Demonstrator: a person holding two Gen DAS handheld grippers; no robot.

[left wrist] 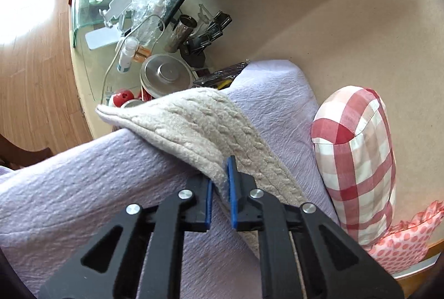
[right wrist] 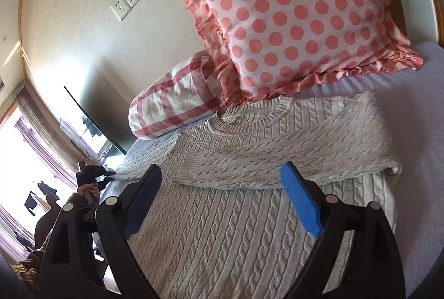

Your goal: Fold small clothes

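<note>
A cream cable-knit sweater (right wrist: 249, 188) lies flat on the lilac bed sheet (right wrist: 427, 160), collar toward the pillows, with one sleeve folded across its chest. My right gripper (right wrist: 222, 182) is open and hovers just above the sweater's body. My left gripper (left wrist: 220, 188) is shut on the other sleeve (left wrist: 194, 124), which stretches out over the sheet (left wrist: 83, 182) toward the bed's edge. The left gripper also shows small at the left of the right wrist view (right wrist: 94, 177).
A checked bolster (left wrist: 358, 160) (right wrist: 172, 107) and a pink dotted pillow (right wrist: 291, 18) lie at the head of the bed by the wall. A cluttered bedside table (left wrist: 91, 93) with a metal tin (left wrist: 166, 74), a spray bottle (left wrist: 126, 55) and clips stands beyond the bed's edge.
</note>
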